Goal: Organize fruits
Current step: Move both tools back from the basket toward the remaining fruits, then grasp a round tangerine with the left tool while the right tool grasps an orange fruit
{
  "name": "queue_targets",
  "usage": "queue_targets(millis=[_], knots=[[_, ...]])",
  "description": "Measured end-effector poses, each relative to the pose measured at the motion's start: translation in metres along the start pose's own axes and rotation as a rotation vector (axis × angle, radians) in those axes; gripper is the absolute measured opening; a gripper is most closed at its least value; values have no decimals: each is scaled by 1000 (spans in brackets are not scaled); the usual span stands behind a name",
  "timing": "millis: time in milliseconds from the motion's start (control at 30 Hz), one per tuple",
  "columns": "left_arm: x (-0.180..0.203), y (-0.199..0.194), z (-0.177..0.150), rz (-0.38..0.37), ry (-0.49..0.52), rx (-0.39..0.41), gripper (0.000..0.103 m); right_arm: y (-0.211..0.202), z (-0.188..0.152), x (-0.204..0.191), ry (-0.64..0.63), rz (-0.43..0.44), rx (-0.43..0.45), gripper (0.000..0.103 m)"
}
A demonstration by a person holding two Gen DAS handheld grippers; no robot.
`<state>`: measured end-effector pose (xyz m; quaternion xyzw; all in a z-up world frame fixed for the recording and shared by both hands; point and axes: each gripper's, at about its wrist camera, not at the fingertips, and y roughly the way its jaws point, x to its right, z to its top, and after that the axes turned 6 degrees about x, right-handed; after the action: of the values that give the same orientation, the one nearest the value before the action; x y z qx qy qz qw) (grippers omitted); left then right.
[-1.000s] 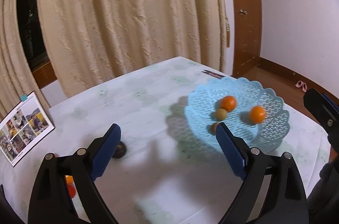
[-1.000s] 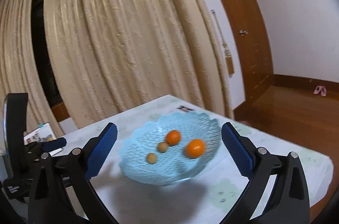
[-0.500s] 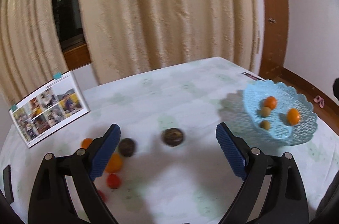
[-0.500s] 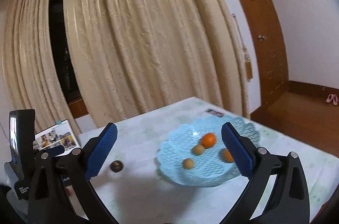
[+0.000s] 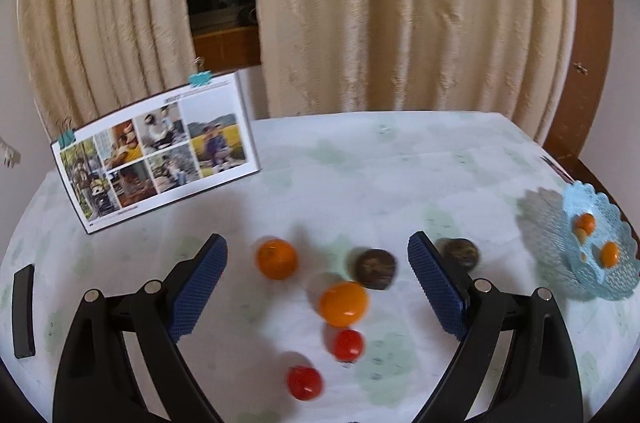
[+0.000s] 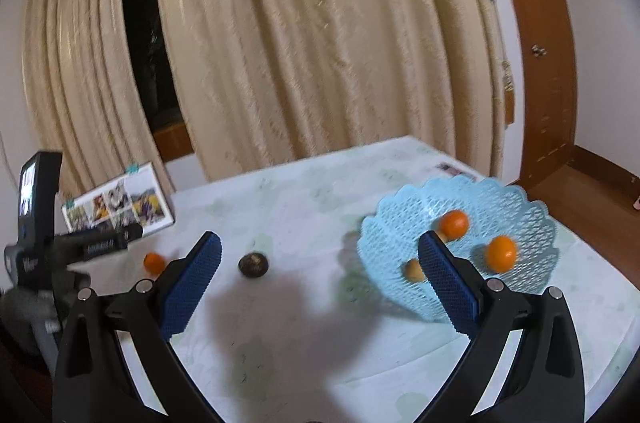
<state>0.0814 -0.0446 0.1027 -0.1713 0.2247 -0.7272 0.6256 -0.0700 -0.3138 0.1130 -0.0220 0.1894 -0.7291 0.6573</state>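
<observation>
Left tongs (image 5: pixel 318 283) gaped wide and empty above loose orange, red and dark brown round fruits (image 5: pixel 343 304) on the bench; right tongs (image 6: pixel 319 279) likewise wide, beside the pale blue lattice plastic basket (image 6: pixel 516 203) holding small orange fruits

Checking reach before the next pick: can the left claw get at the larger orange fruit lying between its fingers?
Probably yes. The left claw is open, empty, and the orange fruit lies exposed on the table; a dark fruit sits close behind it.

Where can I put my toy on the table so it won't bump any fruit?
Bare cloth lies between the photo board and the blue basket, toward the curtain. It is crowded by the left gripper, among the oranges and tomatoes.
</observation>
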Motion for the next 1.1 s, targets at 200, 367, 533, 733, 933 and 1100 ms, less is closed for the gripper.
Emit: queue_targets(millis=[200,367,533,733,933,1100], knots=[[-29,28,2,23,-46,-60,91,16,-11,-11,-19,51,-90,100],[-45,57,-5,37,-92,-131,91,25,-21,-25,-61,79,-140,100],[-45,80,-11,19,-99,-186,88,32,-28,-36,-89,103,-181,100],[-43,105,-16,8,-92,-237,75,39,-37,-47,-110,129,-225,100],[-45,122,-24,-23,-107,-291,47,48,-44,-58,-121,153,-268,100],[-51,121,-25,-54,-131,-289,39,57,-49,-73,-127,183,-304,100]])
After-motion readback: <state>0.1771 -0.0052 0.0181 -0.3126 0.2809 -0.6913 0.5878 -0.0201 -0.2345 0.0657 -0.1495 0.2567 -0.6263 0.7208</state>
